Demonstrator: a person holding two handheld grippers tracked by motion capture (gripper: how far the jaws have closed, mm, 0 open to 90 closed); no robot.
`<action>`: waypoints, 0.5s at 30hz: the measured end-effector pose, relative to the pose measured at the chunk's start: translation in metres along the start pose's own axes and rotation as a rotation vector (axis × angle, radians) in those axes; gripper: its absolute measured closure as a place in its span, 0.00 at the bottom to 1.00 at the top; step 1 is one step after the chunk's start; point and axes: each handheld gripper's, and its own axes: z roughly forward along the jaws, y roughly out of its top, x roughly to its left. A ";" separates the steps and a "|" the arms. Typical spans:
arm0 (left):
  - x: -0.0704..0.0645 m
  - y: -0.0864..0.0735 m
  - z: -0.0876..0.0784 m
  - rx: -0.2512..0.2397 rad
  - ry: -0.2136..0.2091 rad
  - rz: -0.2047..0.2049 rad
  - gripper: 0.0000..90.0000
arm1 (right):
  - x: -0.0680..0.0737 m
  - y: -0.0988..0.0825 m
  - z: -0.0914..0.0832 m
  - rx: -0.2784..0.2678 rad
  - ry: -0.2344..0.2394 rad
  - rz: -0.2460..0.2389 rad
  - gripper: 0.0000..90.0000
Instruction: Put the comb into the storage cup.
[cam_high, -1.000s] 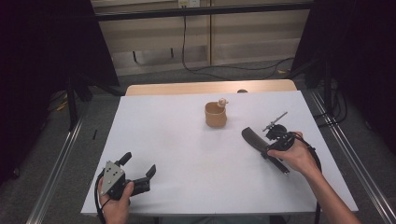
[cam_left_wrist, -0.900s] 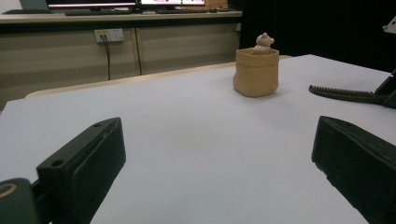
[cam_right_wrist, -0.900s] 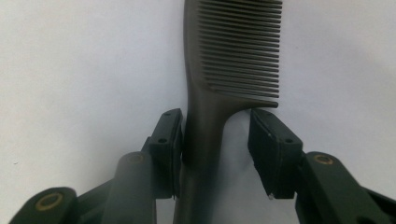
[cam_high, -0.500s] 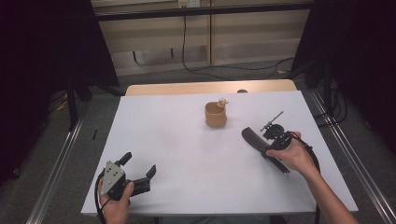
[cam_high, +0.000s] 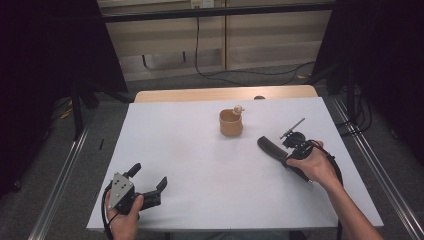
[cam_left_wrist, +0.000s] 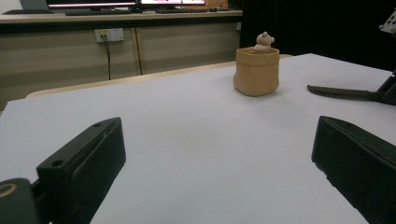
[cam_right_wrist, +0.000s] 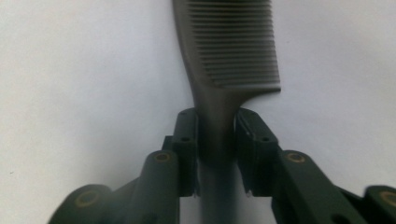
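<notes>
One dark comb (cam_right_wrist: 231, 51) clamped by its handle in the right hand-held gripper (cam_right_wrist: 215, 140), teeth end away; left hand-held gripper (cam_high: 148, 186) wide open.

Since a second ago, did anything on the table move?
Nothing visibly changed. The right gripper stays shut on the dark plastic comb, which lies on the white table. The left gripper stays open near the front edge, and the small tan pot has not moved.

On the table (cam_high: 200, 150), the pot (cam_high: 231, 123) stands just beyond the comb (cam_high: 270, 148).
</notes>
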 end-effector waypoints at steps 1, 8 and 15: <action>0.000 0.000 0.000 0.000 0.000 0.001 0.03 | 0.000 0.000 0.000 -0.002 0.001 0.005 0.80; 0.000 0.000 0.000 -0.001 0.001 -0.002 0.03 | -0.001 -0.001 -0.001 -0.011 0.003 0.006 0.80; 0.001 0.000 0.000 0.001 0.002 0.002 0.03 | -0.003 -0.005 -0.002 -0.045 0.011 0.023 0.80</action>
